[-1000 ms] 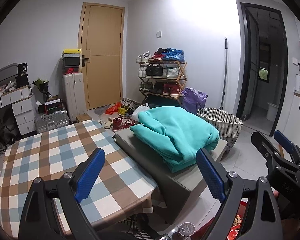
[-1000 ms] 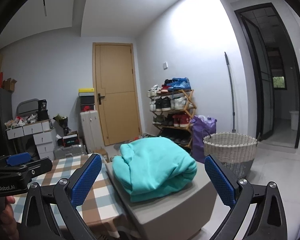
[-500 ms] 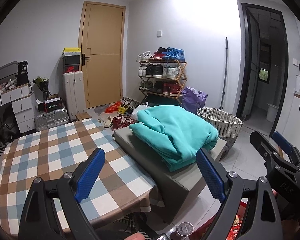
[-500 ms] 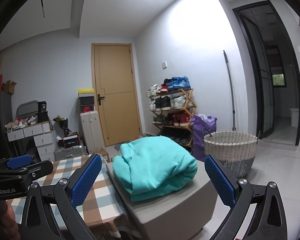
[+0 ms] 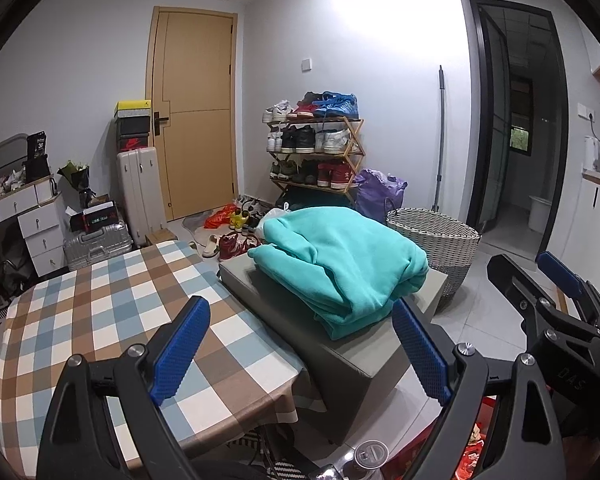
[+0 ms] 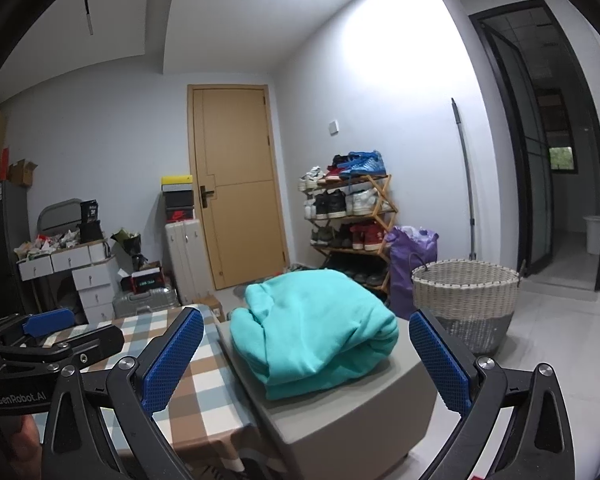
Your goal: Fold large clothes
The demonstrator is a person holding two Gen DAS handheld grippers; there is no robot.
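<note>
**Nearly out of reach: teal garment sits folded ahead of both open grippers**

Ahead of both tools, the teal sweatshirt (image 5: 340, 264) lies in a thick folded bundle on top of a grey box-shaped ottoman (image 5: 364, 356), which stands against the edge of a table covered with a checked cloth (image 5: 100, 312).

The left gripper (image 5: 300, 348) has its jaws spread wide, blue pads (image 5: 180, 352) facing each other, with nothing between them. Seen from the left wrist, the sweatshirt lies beyond the fingertips, its near folded edge showing between and above the two pads, apart from both. The gripper itself hangs over the table's near corner and the ottoman's front.

The right gripper (image 6: 306, 360) is likewise wide open and holds nothing. From the right wrist, the bundle fills the gap between the pads but lies further off, not touching either. The left gripper shows at that view's left edge, above the checked cloth; the right gripper (image 5: 548, 292) shows at the right edge of the left view, over the tiled floor.

Behind the ottoman stand a woven laundry basket (image 6: 464, 304), a purple bag (image 6: 410, 264), a wooden shoe rack (image 6: 348, 216) and a tan door (image 6: 236, 184).
</note>
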